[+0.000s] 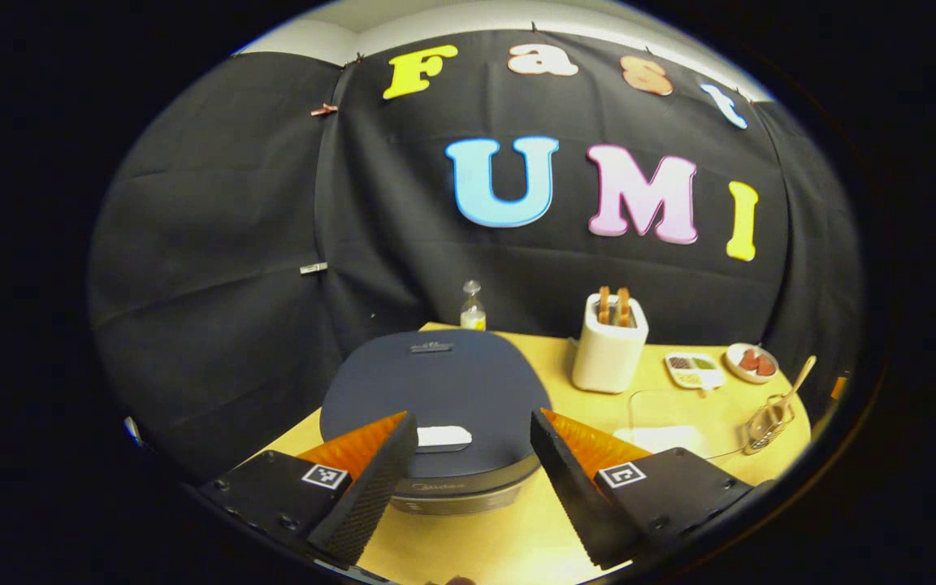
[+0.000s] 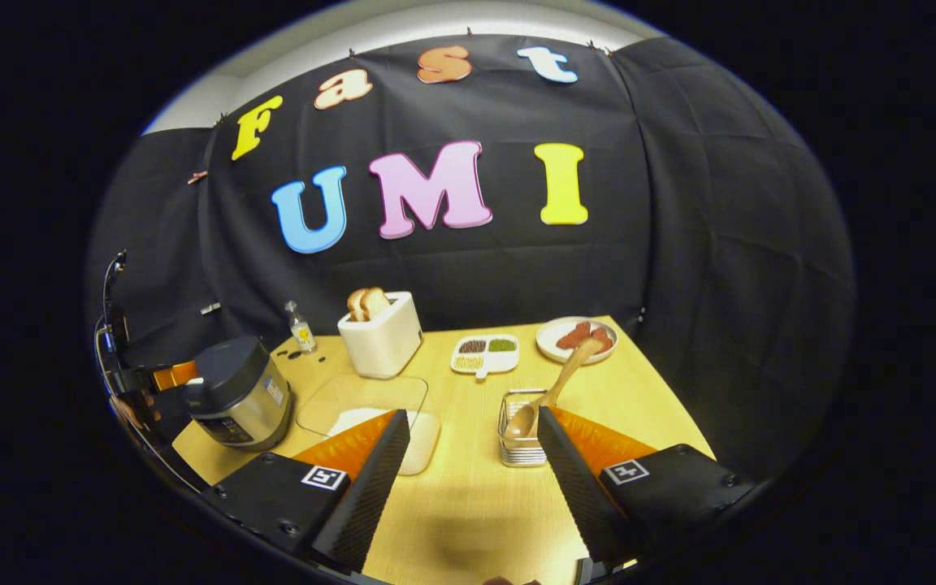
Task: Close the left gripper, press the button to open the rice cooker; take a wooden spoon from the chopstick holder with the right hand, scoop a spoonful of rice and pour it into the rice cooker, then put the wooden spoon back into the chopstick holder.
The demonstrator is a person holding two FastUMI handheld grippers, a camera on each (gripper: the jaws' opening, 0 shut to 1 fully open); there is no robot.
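Observation:
The rice cooker has a dark lid that is down, with a white button at its front edge. My left gripper hovers open just in front of and above it, one finger on each side of the button. In the right gripper view the cooker stands at the table's left end with the left gripper beside it. The wooden spoon leans in the wire chopstick holder, just beyond my open, empty right gripper. A clear container with white rice lies between the cooker and the holder.
A white toaster with bread, a small bottle, a divided dish and a plate of red food line the back of the yellow table. The black cloth wall closes in behind and to the sides.

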